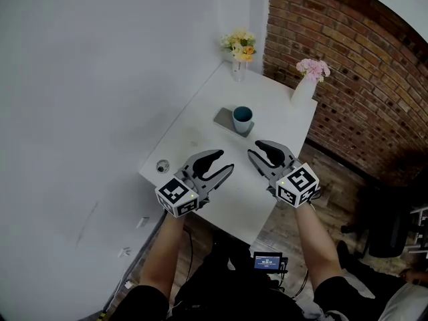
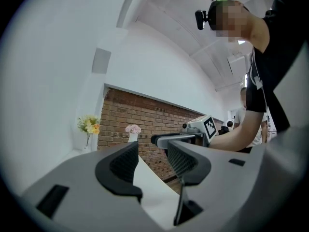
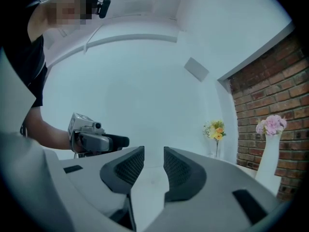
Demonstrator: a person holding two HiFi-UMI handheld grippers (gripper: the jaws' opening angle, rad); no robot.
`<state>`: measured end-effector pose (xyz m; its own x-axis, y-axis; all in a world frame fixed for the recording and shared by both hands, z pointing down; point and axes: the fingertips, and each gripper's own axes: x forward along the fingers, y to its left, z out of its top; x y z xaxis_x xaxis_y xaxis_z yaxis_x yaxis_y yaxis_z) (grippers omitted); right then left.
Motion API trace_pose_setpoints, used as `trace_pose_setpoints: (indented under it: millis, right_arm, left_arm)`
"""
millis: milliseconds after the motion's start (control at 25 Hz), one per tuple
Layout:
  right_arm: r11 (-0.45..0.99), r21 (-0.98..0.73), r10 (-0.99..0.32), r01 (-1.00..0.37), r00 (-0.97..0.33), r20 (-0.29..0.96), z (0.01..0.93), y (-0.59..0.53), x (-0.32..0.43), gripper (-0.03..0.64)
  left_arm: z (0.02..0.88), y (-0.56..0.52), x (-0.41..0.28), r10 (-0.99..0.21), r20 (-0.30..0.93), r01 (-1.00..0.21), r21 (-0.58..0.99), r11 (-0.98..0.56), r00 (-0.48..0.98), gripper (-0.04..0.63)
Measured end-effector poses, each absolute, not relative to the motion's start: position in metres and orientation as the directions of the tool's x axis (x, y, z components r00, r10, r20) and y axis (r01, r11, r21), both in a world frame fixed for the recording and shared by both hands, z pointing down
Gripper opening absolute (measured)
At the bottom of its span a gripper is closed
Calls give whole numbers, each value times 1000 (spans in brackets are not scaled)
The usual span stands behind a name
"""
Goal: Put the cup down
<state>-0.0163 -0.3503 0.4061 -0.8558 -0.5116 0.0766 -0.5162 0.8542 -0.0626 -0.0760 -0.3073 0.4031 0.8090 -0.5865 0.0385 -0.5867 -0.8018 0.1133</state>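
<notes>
A teal cup [image 1: 242, 119] stands upright on a grey mat [image 1: 223, 118] near the middle of the white table [image 1: 200, 146]. Both grippers hover over the table's near half, short of the cup. My left gripper [image 1: 225, 161] is open with nothing between its pads; in the left gripper view its jaws [image 2: 152, 161] stand well apart. My right gripper [image 1: 257, 148] shows a narrower gap, also with nothing in it, and the right gripper view [image 3: 153, 163] shows bare table between the pads. The cup is hidden in both gripper views.
A glass vase of yellow flowers [image 1: 239, 49] stands at the table's far corner, and a white vase with pink flowers [image 1: 307, 79] at the far right edge by the brick wall [image 1: 361, 79]. A small round object [image 1: 162, 166] sits at the left edge. A black chair [image 1: 391, 226] is at the right.
</notes>
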Motion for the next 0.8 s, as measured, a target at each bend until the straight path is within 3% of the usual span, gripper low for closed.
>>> trace_pose_setpoints:
  millis: [360, 800]
  right_arm:
    - [842, -103, -523, -530, -848, 88, 396, -310, -3, 74]
    - [818, -160, -546, -552, -834, 85, 390, -277, 2, 41]
  left_arm:
    - [402, -284, -61, -559, 53, -561, 117, -820, 828, 179]
    - [401, -263, -50, -537, 47, -539, 127, -833, 842, 179]
